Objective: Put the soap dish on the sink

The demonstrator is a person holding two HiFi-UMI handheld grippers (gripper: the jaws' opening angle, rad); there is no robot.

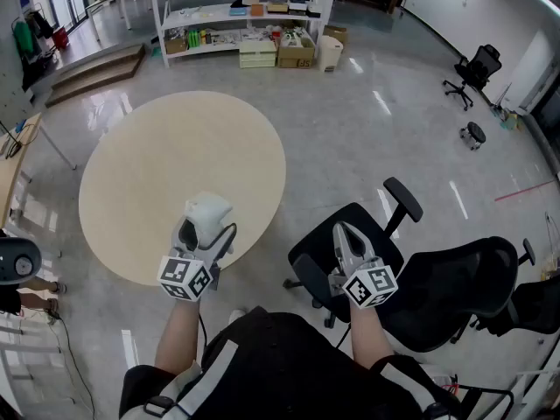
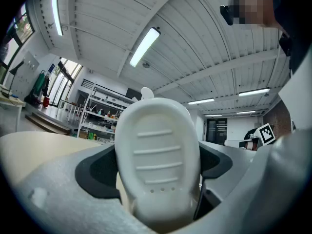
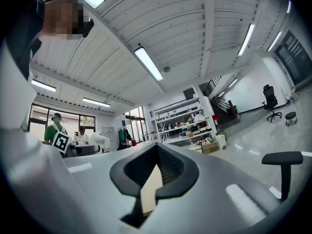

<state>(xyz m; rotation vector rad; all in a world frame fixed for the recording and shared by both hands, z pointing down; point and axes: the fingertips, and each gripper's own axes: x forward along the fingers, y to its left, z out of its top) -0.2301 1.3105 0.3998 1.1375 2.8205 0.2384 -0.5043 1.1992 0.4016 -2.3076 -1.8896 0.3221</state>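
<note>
White and ribbed, one soap dish (image 1: 208,212) is in play, and it sits between the jaws of the left gripper (image 1: 206,231). There are two grippers, one in each of the person's hands, each with one marker cube at its rear. The left gripper's jaws stand wide and are clamped on the dish. In the left gripper view the dish fills the middle of the frame, its four raised ridges and a row of three small holes facing the camera, with a dark pad at either side of it.

From the head view the dish hangs over the near edge of the single round, pale wooden worktop (image 1: 175,164). It seems to be held clear of the surface, though that angle does not settle it.

The right gripper (image 1: 344,232) is off to the right, well apart from the dish. Its jaws are together with nothing between them, and it points level above one of two black office chairs (image 1: 315,254) that stand close by on the grey floor (image 1: 367,138). One white shelf unit (image 1: 241,16) stands at the far side.
</note>
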